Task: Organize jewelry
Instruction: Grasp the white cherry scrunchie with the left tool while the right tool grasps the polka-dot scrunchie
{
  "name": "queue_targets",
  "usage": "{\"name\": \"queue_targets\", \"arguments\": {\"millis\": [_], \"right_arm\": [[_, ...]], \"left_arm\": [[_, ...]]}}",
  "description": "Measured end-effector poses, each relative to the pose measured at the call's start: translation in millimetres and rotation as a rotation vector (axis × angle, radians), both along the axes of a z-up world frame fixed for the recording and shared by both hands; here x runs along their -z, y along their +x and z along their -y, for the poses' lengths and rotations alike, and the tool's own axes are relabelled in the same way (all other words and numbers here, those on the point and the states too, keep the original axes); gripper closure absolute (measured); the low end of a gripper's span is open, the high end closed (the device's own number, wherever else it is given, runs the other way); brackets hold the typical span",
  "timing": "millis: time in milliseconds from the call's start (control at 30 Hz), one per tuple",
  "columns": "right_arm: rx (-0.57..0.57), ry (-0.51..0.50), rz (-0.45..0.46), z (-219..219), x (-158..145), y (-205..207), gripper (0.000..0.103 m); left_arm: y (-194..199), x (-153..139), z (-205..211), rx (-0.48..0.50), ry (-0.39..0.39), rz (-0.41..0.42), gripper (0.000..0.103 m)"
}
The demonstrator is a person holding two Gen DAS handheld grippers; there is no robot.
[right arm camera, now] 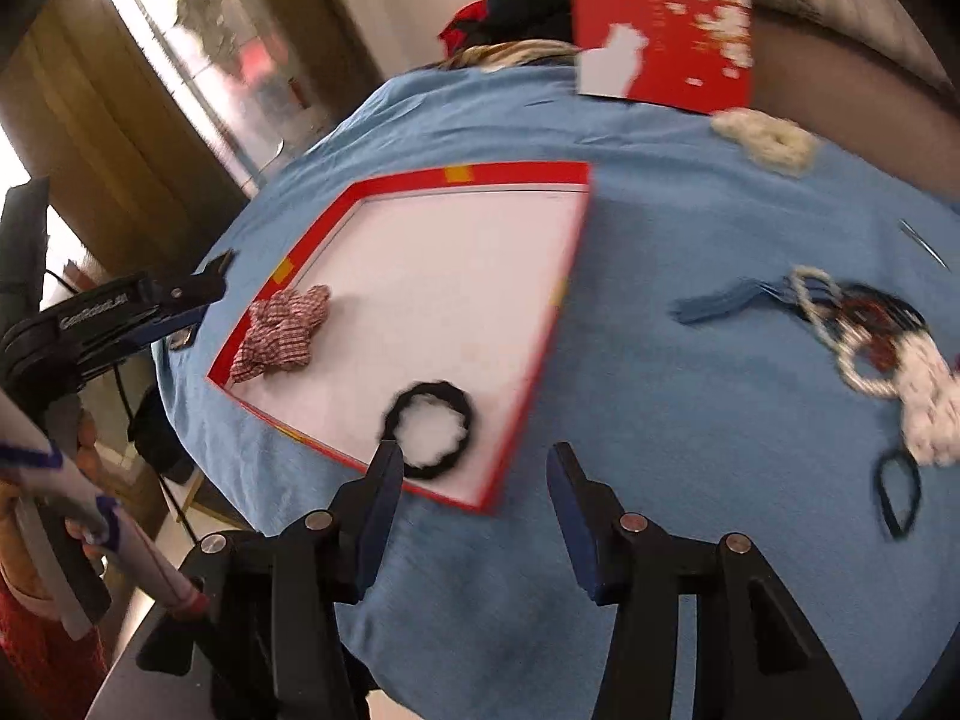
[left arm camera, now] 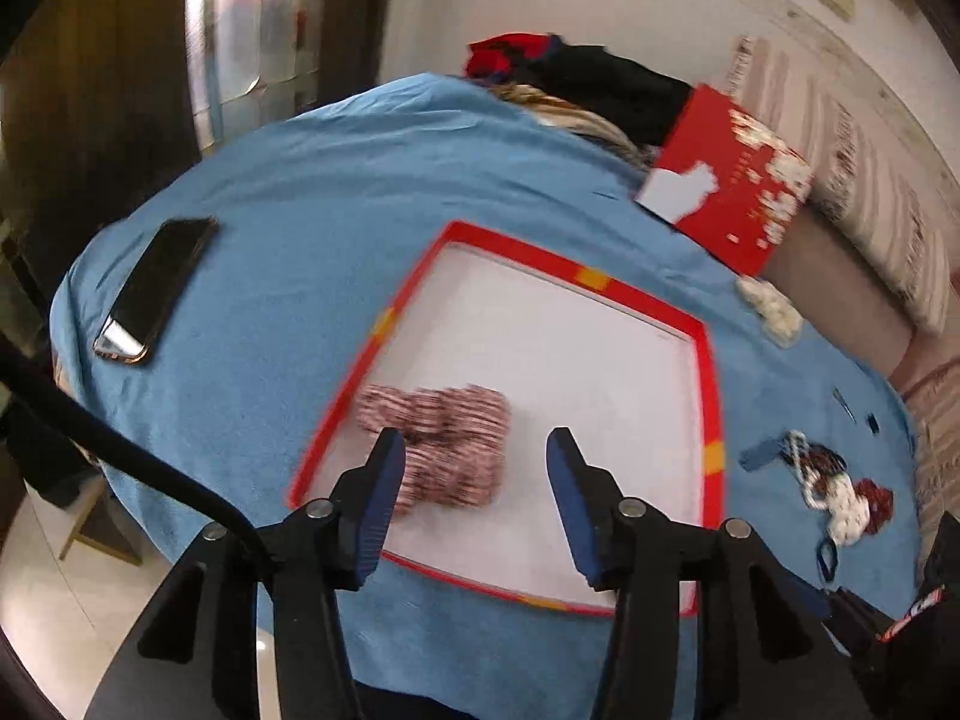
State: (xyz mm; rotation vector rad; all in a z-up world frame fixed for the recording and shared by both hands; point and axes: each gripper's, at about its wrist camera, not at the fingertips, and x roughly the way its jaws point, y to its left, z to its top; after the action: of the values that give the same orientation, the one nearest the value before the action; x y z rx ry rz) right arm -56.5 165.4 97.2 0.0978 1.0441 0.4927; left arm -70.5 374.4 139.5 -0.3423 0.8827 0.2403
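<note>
A shallow red-rimmed box with a white floor point(left arm camera: 711, 396) point(right arm camera: 516, 173) lies on the blue cloth. A red-and-white striped scrunchie point(left arm camera: 447, 450) point(right arm camera: 282, 330) lies in it, and a black hair tie point(right arm camera: 429, 429) lies near its right corner. A pile of hair ties and accessories point(left arm camera: 834, 489) point(right arm camera: 870, 348) lies on the cloth to the right. My left gripper point(left arm camera: 474, 456) is open and empty just above the scrunchie; it also shows in the right wrist view point(right arm camera: 204, 294). My right gripper point(right arm camera: 471, 468) is open and empty beside the black tie.
A black phone point(left arm camera: 159, 288) lies left on the blue cloth point(left arm camera: 312, 192). A red box lid point(left arm camera: 729, 180) point(right arm camera: 666, 24) leans at the back, with a white fluffy scrunchie point(left arm camera: 771, 303) point(right arm camera: 768, 141) before it. Clothes point(left arm camera: 576, 78) are heaped behind. The bed edge falls off at left.
</note>
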Motion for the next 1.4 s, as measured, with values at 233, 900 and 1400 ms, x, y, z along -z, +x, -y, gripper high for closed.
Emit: {"name": "queue_targets", "arguments": {"millis": [233,900,1400], "right_arm": [[0.169,0.030,-0.004,94.4,3.1,-25.1,0.049],[0.572,0.004,0.051,322.2,10.6,-28.4,0.047],[0.483,-0.081,0.083,324.6,24.9,53.1,0.046]], "left_arm": [[5.7,-1.9,77.9,0.164,0.012,-0.019,0.052],[82.6,56.3,329.8,0.569,-0.124,-0.173,0.052],[156.8,100.5,396.1,0.634,-0.170,-0.263,0.054]]}}
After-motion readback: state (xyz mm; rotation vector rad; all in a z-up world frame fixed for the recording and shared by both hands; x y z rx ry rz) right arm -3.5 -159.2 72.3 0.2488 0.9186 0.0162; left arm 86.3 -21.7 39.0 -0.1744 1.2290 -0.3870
